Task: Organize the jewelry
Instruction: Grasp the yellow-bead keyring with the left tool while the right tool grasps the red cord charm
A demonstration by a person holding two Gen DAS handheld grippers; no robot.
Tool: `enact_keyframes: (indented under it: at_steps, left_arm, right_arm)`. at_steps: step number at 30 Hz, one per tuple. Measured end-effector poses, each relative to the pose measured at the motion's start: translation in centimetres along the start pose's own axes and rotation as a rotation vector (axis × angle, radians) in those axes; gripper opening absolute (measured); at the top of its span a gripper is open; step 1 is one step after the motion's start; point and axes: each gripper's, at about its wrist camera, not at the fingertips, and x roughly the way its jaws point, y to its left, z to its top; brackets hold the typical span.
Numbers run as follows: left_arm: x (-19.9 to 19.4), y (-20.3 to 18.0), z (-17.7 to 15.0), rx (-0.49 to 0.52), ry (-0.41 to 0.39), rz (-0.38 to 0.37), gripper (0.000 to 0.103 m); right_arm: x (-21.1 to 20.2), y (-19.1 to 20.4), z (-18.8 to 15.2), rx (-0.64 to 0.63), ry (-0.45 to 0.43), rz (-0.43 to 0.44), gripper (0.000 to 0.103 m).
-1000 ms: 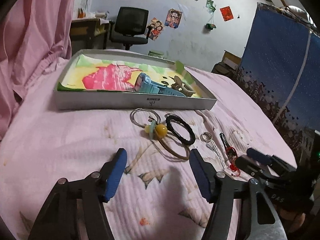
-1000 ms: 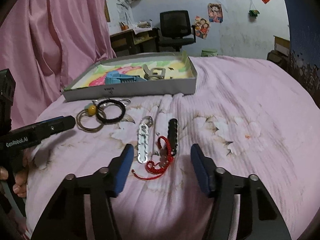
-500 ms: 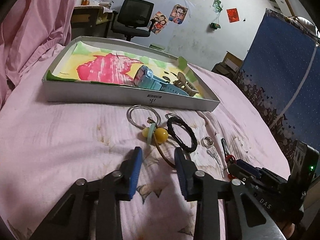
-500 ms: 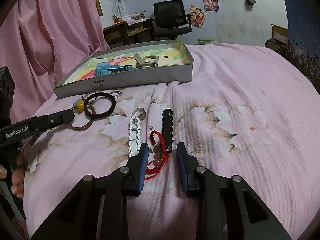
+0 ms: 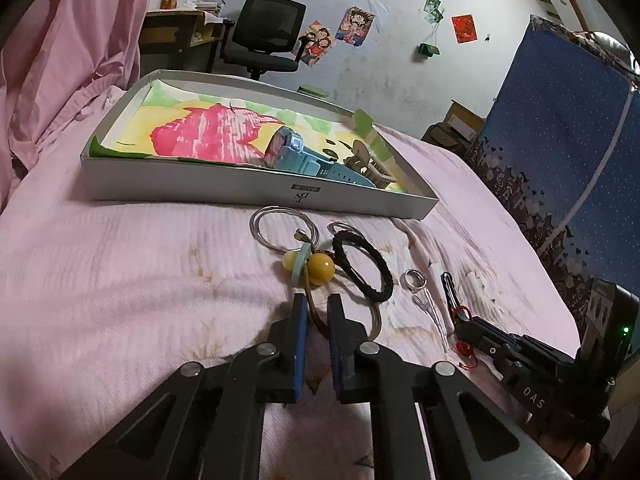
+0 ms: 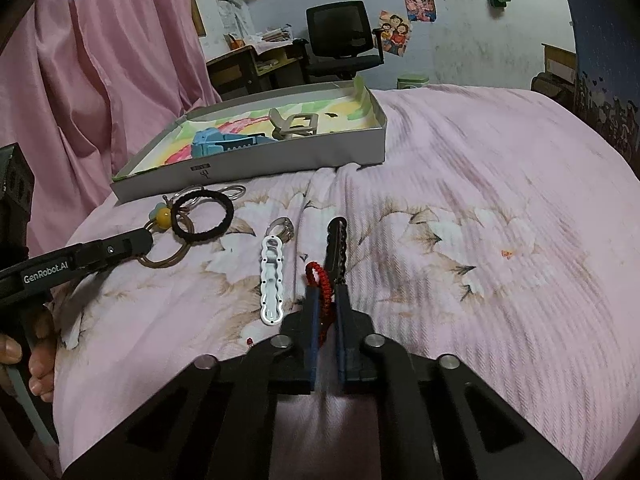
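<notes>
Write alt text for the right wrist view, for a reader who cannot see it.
The right gripper is shut on a red braided bracelet lying on a pink floral bedspread, between a white clasp strip and a black beaded strand. Beyond lie a black hair tie and a shallow grey box holding a blue watch.

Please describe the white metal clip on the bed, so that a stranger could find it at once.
On the pink bedspread, in front of the shallow grey box, several small items lie in a row. The white clip lies flat between the black hair tie and the red cord bracelet; it alone is white, long and wavy-edged.
</notes>
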Motion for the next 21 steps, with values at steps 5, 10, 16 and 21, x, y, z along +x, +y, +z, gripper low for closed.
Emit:
enact_keyframes:
  at_steps: [5, 10, 16, 21]
  left_arm:
    - [-0.1, -0.1, -0.2, 0.003, -0.006, -0.003, 0.007]
    - [-0.5, -0.3, -0.3, 0.009, -0.023, -0.005, 0.004]
    - [-3.0, -1.3, -1.0, 0.061, -0.113, -0.018, 0.003]
    - [-5.2, -2.0, -1.1, 0.098, -0.193, -0.024, 0.003]
  right_arm:
    - [-0.2, 0.0, 0.0, -0.008, -0.009, 0.006, 0.004]
    - [-0.7, 0.2, -0.1, -0.018, -0.019, 0.023, 0.003]
    - [-2.5, 0.8, -0.2, -0.042, -0.077, 0.061, 0.003]
    - [-4.6, 1.3, 0.2, -0.061, -0.179, 0.098, 0.003]
